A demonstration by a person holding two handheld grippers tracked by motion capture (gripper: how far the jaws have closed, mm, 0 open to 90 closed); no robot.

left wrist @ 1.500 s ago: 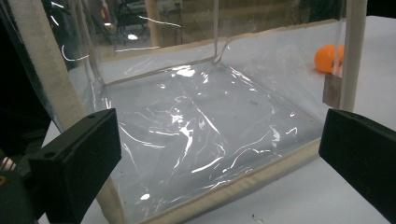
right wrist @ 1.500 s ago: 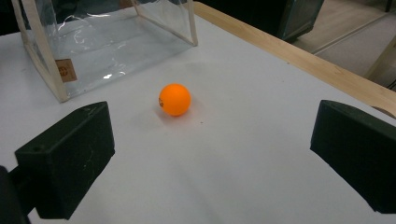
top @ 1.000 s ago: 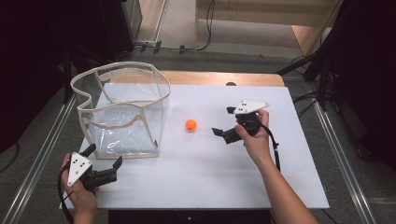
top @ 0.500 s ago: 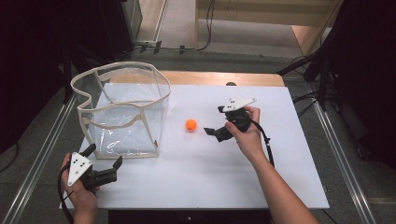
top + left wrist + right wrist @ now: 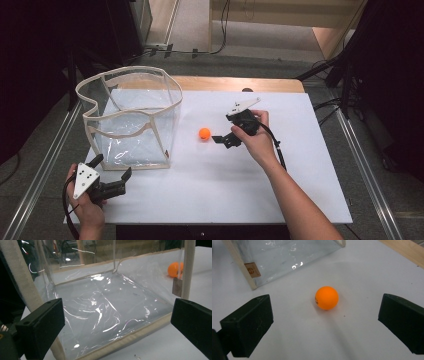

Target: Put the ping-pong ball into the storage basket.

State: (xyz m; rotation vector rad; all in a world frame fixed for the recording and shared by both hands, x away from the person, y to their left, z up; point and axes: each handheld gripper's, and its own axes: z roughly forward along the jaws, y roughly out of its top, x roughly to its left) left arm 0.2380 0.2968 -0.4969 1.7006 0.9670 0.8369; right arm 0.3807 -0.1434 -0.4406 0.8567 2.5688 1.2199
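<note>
I had my right gripper (image 5: 223,136) low over the tabletop (image 5: 300,190), jaws spread wide and pointed at the ball (image 5: 204,133), so the ball sat just ahead of the gap and I could likely close around it. The ball lay near the middle of the tabletop, just beside the bin (image 5: 131,120) but not touching it. My left gripper (image 5: 111,172) waited, also wide and holding nothing, near the front left corner, facing the bin's clear wall, out of the way.

No legible text — the bag's small tag (image 5: 252,270) and ball's mark (image 5: 316,300) are unreadable.
</note>
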